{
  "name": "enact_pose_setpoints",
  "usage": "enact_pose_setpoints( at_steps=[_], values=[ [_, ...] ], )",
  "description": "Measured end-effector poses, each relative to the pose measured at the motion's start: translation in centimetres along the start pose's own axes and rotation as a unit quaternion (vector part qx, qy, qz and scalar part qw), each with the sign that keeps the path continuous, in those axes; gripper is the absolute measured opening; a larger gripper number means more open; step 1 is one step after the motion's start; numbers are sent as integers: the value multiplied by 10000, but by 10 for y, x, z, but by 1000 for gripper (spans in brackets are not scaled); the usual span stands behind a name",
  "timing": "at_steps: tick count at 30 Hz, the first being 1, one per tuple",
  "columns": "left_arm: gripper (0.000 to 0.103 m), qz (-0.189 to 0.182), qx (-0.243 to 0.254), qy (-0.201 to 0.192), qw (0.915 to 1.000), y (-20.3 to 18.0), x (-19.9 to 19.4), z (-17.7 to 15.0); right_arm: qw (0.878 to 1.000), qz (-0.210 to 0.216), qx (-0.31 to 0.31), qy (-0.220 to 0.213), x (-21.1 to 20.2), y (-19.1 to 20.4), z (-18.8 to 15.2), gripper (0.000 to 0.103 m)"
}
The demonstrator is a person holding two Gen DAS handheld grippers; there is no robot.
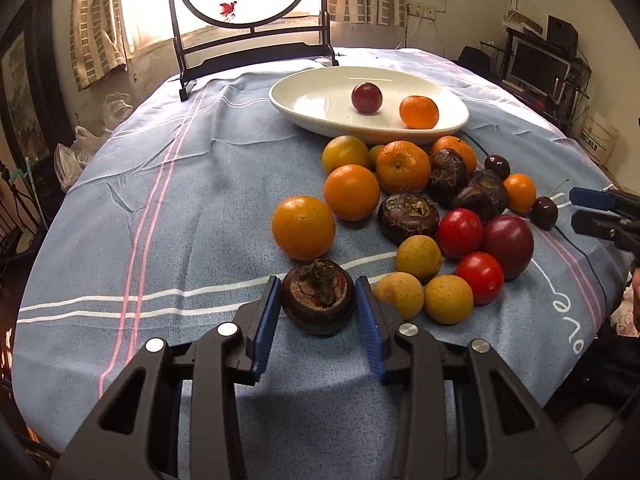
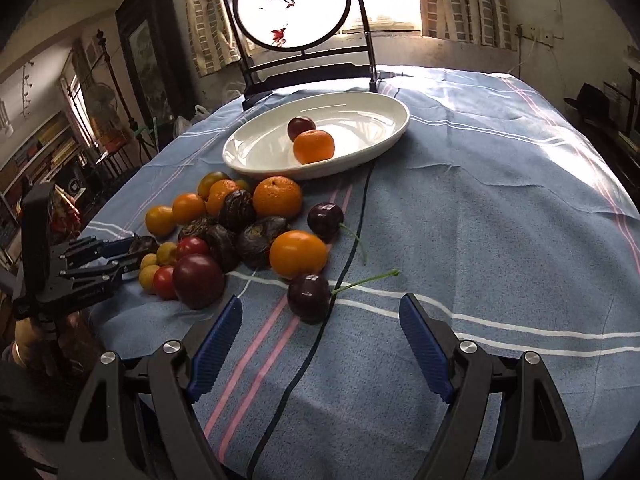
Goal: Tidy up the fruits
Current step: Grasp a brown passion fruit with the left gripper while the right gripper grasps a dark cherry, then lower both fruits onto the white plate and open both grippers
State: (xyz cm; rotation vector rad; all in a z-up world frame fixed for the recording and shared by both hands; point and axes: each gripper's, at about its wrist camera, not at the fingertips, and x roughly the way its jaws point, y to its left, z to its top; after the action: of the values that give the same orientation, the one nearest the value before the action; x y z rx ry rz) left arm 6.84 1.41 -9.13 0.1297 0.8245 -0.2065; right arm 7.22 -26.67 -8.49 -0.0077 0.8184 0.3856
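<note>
The left gripper (image 1: 318, 304) brackets a dark water chestnut (image 1: 318, 300) near the table's near edge, its blue pads (image 1: 267, 320) set against the chestnut's two flanks; the jaws look clenched on it, though whether the bite is yet firm cannot be told, and the chestnut rests on the striped blue tablecloth (image 1: 160, 208). Just beyond it lies an orange (image 1: 303, 227), and towards the right edge sits the crowded heap of oranges, chestnuts, tomatoes and pale longans (image 1: 418, 258). The white oval dish (image 1: 304, 100) waits towards the far edge, a plum (image 1: 366, 97) and a tangerine (image 1: 419, 112) already in it.

The right gripper (image 2: 322, 344) hangs open and empty, a stemmed cherry (image 2: 309, 297) just ahead of its fingers and a black cable (image 2: 348, 256) running under it.

Done well, the lift would probably go straight up before swinging towards the dish, since the chestnut is squat and rounded and could roll out of a light pinch; a level carry clear of the orange seems safest. The right gripper would do best to catch the cherry's body, not its stem or the cable.
</note>
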Motion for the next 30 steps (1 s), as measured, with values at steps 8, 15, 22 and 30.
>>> enact_pose_setpoints(
  at_steps=[8,15,22,30],
  values=[
    [37,0,-162,-205,9997,11,-23,-5,9996,-73,-56,268,25,7,4,41],
    [37,5,-207,-266,9994,13,-27,-4,10000,-87,32,31,16,7,3,30],
    [37,-134,-248,-417,9987,11,-40,5,9991,112,177,-361,-17,-8,13,30],
    [37,-349,-130,-562,9977,4,-29,65,9976,152,235,-637,-22,-30,72,30]
  ],
)
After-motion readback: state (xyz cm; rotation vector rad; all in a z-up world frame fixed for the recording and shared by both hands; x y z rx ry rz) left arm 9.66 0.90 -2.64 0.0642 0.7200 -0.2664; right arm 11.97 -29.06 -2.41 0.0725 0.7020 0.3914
